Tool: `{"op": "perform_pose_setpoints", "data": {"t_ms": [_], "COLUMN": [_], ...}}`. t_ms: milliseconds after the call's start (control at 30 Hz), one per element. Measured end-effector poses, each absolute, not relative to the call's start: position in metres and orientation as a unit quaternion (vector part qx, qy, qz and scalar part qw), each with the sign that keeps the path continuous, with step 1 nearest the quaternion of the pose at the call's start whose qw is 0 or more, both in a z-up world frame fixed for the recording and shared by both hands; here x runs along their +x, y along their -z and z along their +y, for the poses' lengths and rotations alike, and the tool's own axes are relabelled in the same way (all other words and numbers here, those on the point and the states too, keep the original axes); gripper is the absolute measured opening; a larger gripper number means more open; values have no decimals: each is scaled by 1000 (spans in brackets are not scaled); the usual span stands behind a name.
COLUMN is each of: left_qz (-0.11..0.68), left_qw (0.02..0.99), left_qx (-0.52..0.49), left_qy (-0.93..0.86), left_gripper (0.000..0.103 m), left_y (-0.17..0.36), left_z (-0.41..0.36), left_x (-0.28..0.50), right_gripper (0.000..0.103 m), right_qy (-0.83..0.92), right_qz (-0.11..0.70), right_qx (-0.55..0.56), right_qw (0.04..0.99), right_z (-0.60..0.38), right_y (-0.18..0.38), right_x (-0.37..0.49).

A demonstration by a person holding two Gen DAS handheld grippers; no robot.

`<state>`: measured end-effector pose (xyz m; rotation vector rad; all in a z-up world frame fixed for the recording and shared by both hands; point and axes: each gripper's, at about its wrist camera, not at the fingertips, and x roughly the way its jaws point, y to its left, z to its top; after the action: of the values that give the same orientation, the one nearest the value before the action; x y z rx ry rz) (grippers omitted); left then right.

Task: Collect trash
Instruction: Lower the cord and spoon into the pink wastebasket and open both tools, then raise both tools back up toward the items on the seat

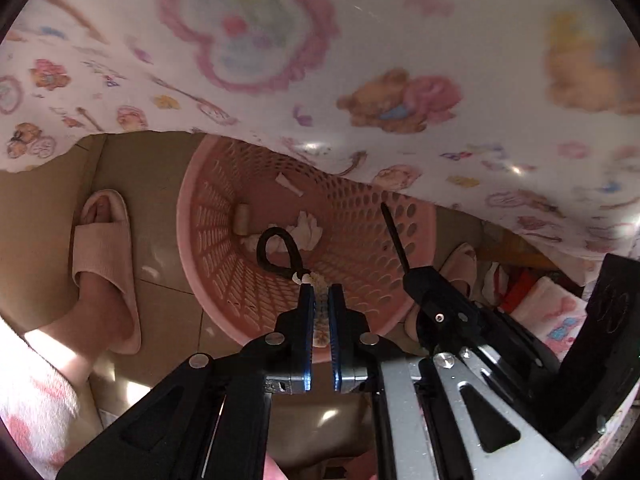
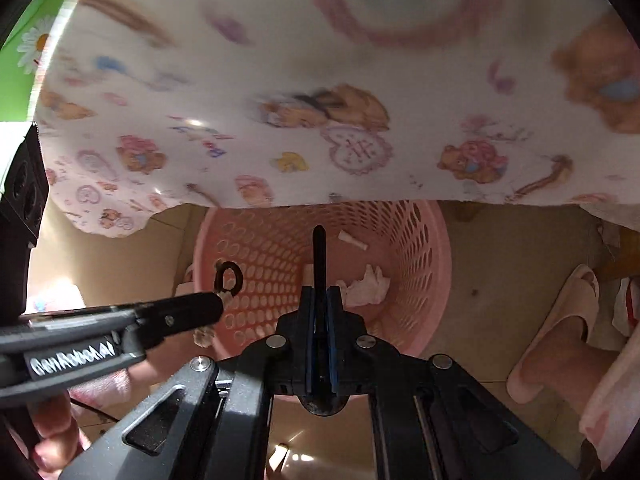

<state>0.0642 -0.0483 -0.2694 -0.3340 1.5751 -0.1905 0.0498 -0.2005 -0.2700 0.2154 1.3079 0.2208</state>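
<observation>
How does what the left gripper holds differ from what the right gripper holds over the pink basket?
The left gripper pinches a black loop with a whitish tuft; the right gripper grips a straight black stick. The loop curls round, while the stick stands upright. Both are black and held above the pink basket.

A pink perforated plastic basket holds crumpled white paper. Above the basket hangs a glossy printed tablecloth; beside it, a matt ribbed slipper on smooth, shiny floor tiles.
</observation>
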Motion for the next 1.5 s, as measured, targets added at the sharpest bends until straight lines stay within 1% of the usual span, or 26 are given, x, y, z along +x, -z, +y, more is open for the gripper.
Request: {"op": "perform_pose_setpoints", "data": {"t_ms": [167, 300, 433, 467, 500, 533, 567, 600, 733, 767, 800, 867, 1133, 1400, 1500], "left_qz": [727, 736, 732, 730, 727, 726, 725, 725, 728, 729, 730, 732, 725, 711, 697], "left_qw": [675, 663, 663, 665, 667, 668, 668, 668, 666, 664, 663, 663, 677, 693, 711], "left_qx": [-105, -118, -138, -142, -147, -152, -155, -156, -158, -159, -158, -151, -119, -110, -90], "left_qy": [69, 66, 67, 67, 63, 59, 58, 57, 49, 48, 46, 43, 45, 45, 38], "left_gripper": [8, 8, 7, 10, 20, 32, 36, 36, 37, 37, 37, 37, 37, 37, 37], "left_y": [296, 313, 318, 317, 316, 315, 313, 311, 311, 312, 313, 313, 299, 275, 257], "left_z": [-59, -54, -46, -45, -44, -42, -41, -41, -37, -36, -35, -36, -43, -42, -43], "left_x": [64, 64, 64, 65, 65, 65, 65, 66, 66, 66, 65, 65, 64, 68, 64], "right_gripper": [6, 6, 6, 6, 6, 6, 6, 6, 8, 12, 18, 23, 23, 23, 23], "right_qy": [-84, -86, -90, -92, -91, -89, -87, -85, -85, -86, -86, -82, -69, -58, -49], "right_qz": [622, 628, 635, 635, 635, 635, 634, 636, 644, 644, 642, 640, 634, 609, 593], "right_qx": [101, 115, 138, 145, 152, 157, 162, 164, 175, 179, 182, 181, 158, 123, 112], "right_qw": [772, 765, 755, 753, 752, 751, 751, 749, 740, 739, 739, 742, 754, 782, 796], "right_z": [-202, -204, -208, -210, -210, -211, -213, -215, -221, -222, -223, -223, -220, -216, -218], "right_y": [290, 300, 308, 308, 309, 309, 310, 309, 310, 310, 310, 307, 295, 265, 250], "right_x": [57, 62, 66, 66, 65, 65, 65, 65, 65, 64, 63, 63, 61, 56, 52]}}
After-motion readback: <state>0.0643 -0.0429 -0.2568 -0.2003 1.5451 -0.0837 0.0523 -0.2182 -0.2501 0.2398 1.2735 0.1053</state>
